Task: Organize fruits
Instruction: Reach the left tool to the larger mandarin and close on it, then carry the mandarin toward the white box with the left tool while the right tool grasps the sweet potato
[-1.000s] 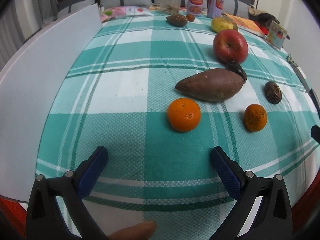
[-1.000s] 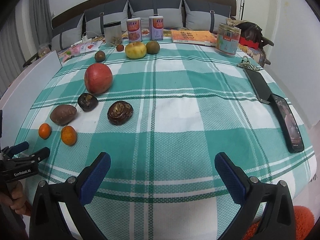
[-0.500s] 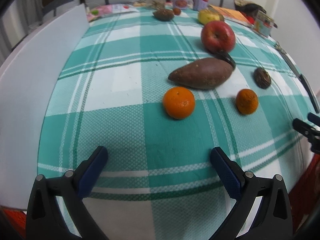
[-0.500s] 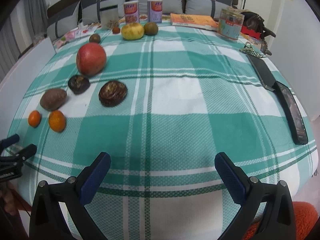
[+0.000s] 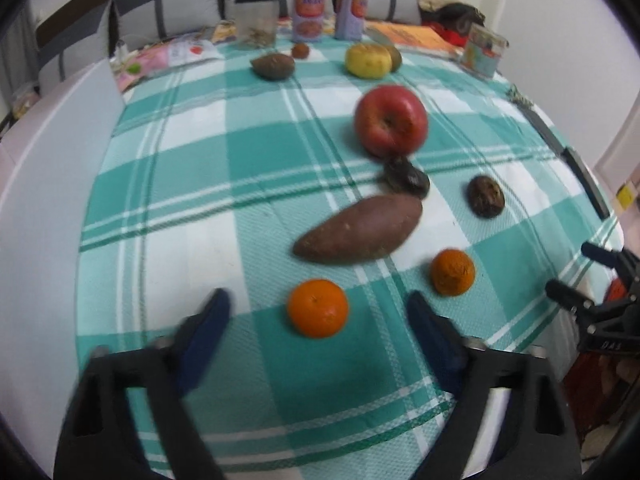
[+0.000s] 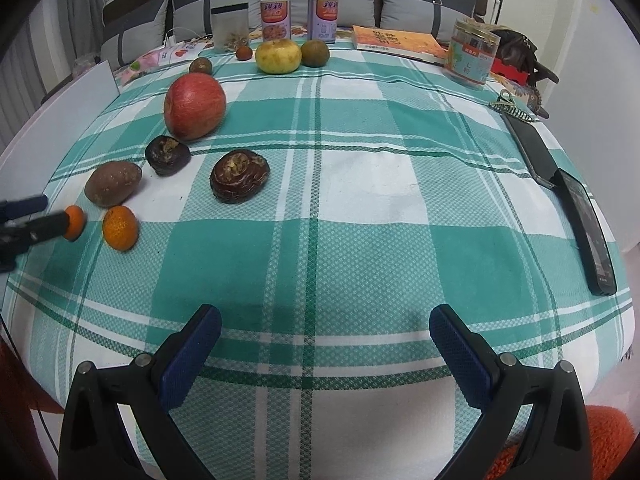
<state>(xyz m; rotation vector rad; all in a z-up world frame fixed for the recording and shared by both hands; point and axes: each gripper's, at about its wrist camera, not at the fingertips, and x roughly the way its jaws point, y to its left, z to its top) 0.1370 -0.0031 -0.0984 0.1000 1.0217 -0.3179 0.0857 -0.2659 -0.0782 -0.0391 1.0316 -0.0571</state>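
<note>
My left gripper (image 5: 318,306) is open, its blue fingers on either side of a small orange (image 5: 318,308), not closed on it. A second orange (image 5: 453,272), a sweet potato (image 5: 360,229), two dark wrinkled fruits (image 5: 406,176) (image 5: 485,195) and a red apple (image 5: 391,119) lie beyond. My right gripper (image 6: 325,326) is open and empty over the near edge of the checked cloth. In the right wrist view the same group sits at the left: apple (image 6: 195,106), dark fruits (image 6: 239,176), oranges (image 6: 120,227).
A yellow fruit (image 6: 278,56), a green-brown fruit (image 6: 315,53) and small brown ones lie at the far edge by two cans (image 6: 275,19), a jar (image 6: 472,56) and a book (image 6: 396,42). A phone (image 6: 586,232) and a black case lie at the right edge.
My left gripper has moved forward over the cloth until its fingers flank the nearer orange. My right gripper has stayed open near the front edge.
</note>
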